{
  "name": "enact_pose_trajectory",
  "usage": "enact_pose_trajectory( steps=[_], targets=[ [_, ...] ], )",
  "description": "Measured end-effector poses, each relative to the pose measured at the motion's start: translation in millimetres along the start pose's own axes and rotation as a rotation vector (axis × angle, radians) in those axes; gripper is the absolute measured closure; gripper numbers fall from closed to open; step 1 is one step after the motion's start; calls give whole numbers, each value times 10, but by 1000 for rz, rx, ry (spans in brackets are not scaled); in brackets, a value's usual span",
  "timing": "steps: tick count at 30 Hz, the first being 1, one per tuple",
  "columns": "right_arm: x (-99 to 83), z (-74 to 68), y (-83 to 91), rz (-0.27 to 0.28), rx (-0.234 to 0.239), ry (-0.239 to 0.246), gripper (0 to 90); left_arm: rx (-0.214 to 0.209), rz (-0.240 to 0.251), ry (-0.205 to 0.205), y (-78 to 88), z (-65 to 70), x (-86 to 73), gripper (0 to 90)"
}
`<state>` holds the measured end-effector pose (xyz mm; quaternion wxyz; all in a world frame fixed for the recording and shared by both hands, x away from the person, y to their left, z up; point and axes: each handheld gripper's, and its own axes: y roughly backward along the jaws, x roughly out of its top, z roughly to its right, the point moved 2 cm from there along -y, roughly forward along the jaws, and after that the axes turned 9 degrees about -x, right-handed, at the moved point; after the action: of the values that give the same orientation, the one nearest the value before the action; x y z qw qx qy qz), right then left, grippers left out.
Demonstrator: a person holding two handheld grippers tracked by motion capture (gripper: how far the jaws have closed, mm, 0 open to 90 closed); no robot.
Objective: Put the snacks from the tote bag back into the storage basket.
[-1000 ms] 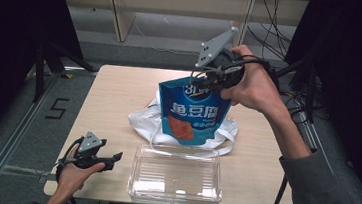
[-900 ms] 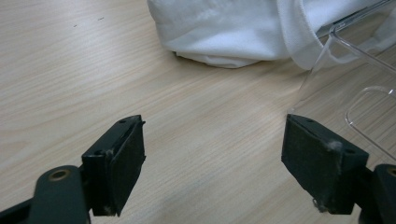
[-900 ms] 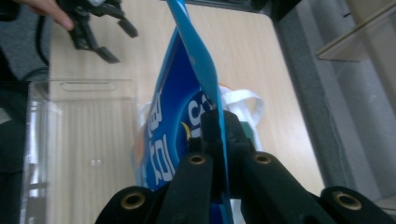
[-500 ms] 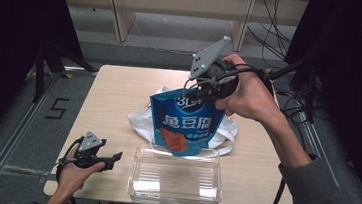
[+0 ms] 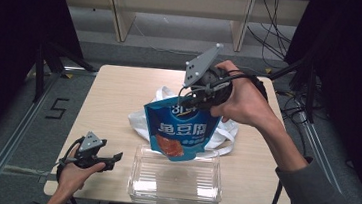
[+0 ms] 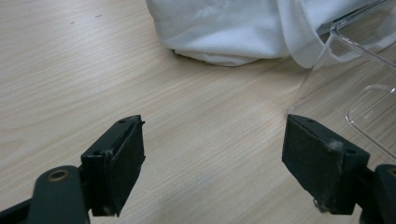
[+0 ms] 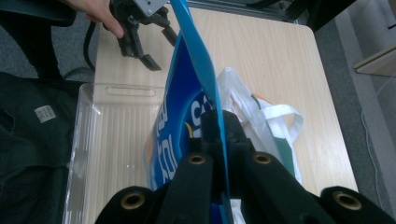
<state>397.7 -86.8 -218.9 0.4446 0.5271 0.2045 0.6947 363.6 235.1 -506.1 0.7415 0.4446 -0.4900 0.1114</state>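
Observation:
A blue snack pouch (image 5: pixel 182 130) with white lettering hangs in the air above the far edge of a clear plastic box (image 5: pixel 176 179). My right gripper (image 5: pixel 189 102) is shut on the pouch's top edge; in the right gripper view the pouch (image 7: pixel 187 107) runs up between the closed jaws of the right gripper (image 7: pixel 220 128). A white cloth bag (image 5: pixel 142 121) lies crumpled on the table behind the pouch. My left gripper (image 5: pixel 113 162) rests low at the table's front left, open, nothing between its pads (image 6: pixel 116 158), pointing toward the box (image 6: pixel 355 93) and bag (image 6: pixel 233 32).
The wooden table (image 5: pixel 114 95) has bare surface at its left and far side. Shelving legs and cables stand on the floor beyond the table. A dark garment (image 7: pixel 32 154) shows under the box side in the right gripper view.
My right gripper has carried the blue pouch toward the table's front and slightly left, from over the white bag to over the clear box's far edge. The left gripper has stayed put.

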Motion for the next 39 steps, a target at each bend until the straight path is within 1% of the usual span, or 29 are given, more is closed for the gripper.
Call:
enact_pose_trajectory(
  steps=[5, 6, 7, 9, 10, 11, 12, 13, 14, 15, 16, 17, 18, 21, 22, 23, 24, 26, 27, 28, 29, 30, 31, 32, 33, 34, 37, 38, 39],
  targets=[
    [-17, -28, -16, 3, 12, 8, 900, 4, 0, -7, 9, 0, -1, 200],
    [-26, -42, -25, -2, 29, 25, 900, 6, 2, 0, 8, -1, 2, 200],
    [-37, -66, -32, -7, 27, 11, 900, 6, 2, 0, 8, -1, 2, 200],
    [-47, -74, -46, -5, 30, 19, 900, 3, 0, -3, 2, -2, 3, 200],
    [-55, -84, -48, -14, 34, 20, 900, 3, -1, -3, 3, 0, 1, 200],
    [-61, -100, -61, -6, 46, 15, 900, 4, 1, -5, 5, 0, 0, 200],
    [-78, -111, -85, -17, 54, 19, 900, 2, 0, -4, 5, -2, 0, 200],
    [-78, -111, -85, -17, 54, 19, 900, 2, 3, -3, 4, -2, 4, 200],
    [-92, -106, -121, -7, 60, 36, 900, 0, 0, 3, -3, 3, 0, 200],
    [-92, -106, -121, -7, 60, 36, 900, 0, 0, 3, -3, 3, 0, 200],
    [-111, -138, -134, -20, 82, 4, 900, 5, 3, 3, -2, 7, -4, 200],
    [-117, -122, -154, -16, 72, 31, 900, 3, 2, 4, -2, 9, -6, 200],
    [-124, -148, -158, -19, 85, 9, 900, 4, -1, -1, -2, 1, 0, 200],
    [-143, -143, -194, -15, 87, 19, 900, 3, -1, 1, -1, 6, -2, 200],
    [-161, -148, -228, -13, 95, 21, 900, 2, 2, 1, -3, 9, -7, 200],
    [-171, -153, -244, -17, 92, 22, 900, 3, -7, -16, 4, 0, -5, 200],
    [-171, -153, -244, -17, 92, 22, 900, 2, 0, -3, 1, 4, -3, 200],
    [-204, -165, -296, -23, 103, 7, 900, 1, 2, 0, -4, 7, -5, 200],
    [-204, -165, -296, -23, 103, 7, 900, 1, 2, 0, -4, 7, -5, 200],
    [-213, -161, -319, -20, 110, 13, 900, 4, -7, -11, 4, 5, -6, 200],
    [-226, -166, -335, -24, 109, 9, 900, 0, -9, -17, 5, -2, -4, 200],
    [-248, -162, -373, -25, 115, 13, 900, 4, -2, 0, -3, 4, -1, 200],
    [-248, -162, -373, -25, 115, 13, 900, 4, -2, 0, -3, 4, -1, 200],
    [-274, -163, -403, -34, 117, 3, 900, 1, -8, -15, 0, 4, -5, 200],
    [-274, -163, -403, -34, 117, 3, 900, 1, -8, -15, 0, 4, -5, 200],
    [-288, -163, -421, -39, 115, 6, 900, 0, -4, -1, -6, 8, -9, 200],
    [-313, -160, -469, -37, 123, 18, 900, -6, -5, 2, -11, 10, -4, 200],
    [-334, -180, -486, -54, 121, -15, 900, -4, -4, 0, -11, 12, -8, 200],
    [-334, -180, -486, -54, 121, -15, 900, 3, -8, -3, -6, 10, -11, 200]
  ],
)
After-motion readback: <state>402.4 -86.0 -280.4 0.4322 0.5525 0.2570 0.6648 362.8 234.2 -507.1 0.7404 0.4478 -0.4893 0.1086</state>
